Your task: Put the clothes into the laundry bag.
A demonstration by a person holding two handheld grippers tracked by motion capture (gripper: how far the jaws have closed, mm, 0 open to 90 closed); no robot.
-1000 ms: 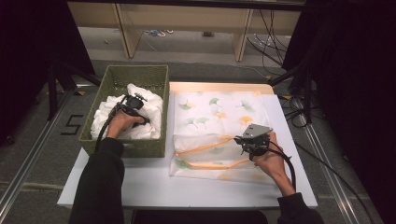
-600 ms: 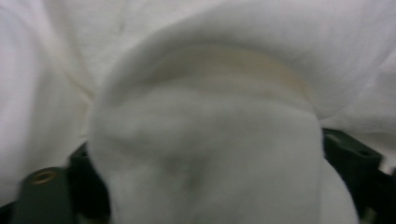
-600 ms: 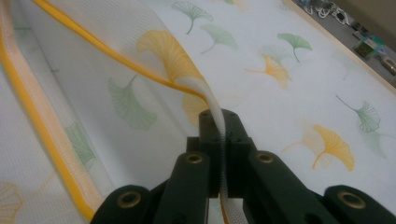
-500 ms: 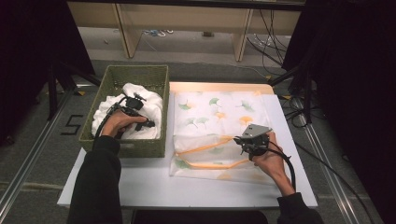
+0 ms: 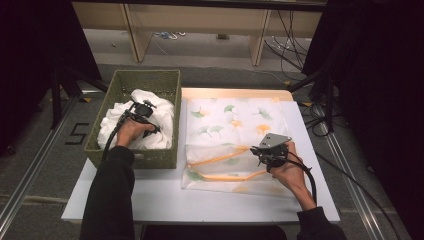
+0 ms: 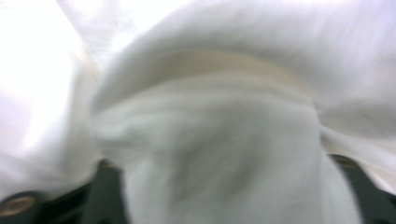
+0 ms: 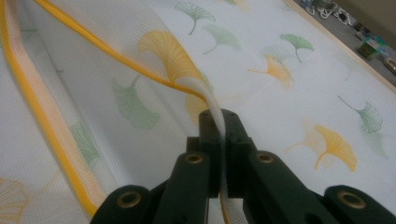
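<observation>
1. The bench (image 5: 150,200) carries a green woven basket (image 5: 127,155) on the person's left and a flat mesh laundry bag (image 5: 235,120), printed with ginkgo leaves and edged in orange, on the right. I judge the work to be moving washing from basket to bag, and the step in hand is the pick-up of a piece.

2. The white cloth (image 5: 160,117) lies heaped in the basket, directly under and around the left claw (image 5: 142,111). In the left gripper view a thick fold of the cloth (image 6: 219,154) bulges up between the two black jaws, which have just been closing on it. They stand half-spread around the fold; whether the pads already press it firmly I cannot tell.

3. The right claw (image 5: 265,152) sits at the near right part of the bag. Its jaws are pressed together on the bag's mouth edge (image 7: 219,140), lifting the top layer so an opening gapes to the claw's left, toward the basket.

4. Next, as I judge it: finish the squeeze on the fold, lift the cloth clear of the basket wall, carry it across to the opening and feed it in, while the right claw holds the edge up.
</observation>
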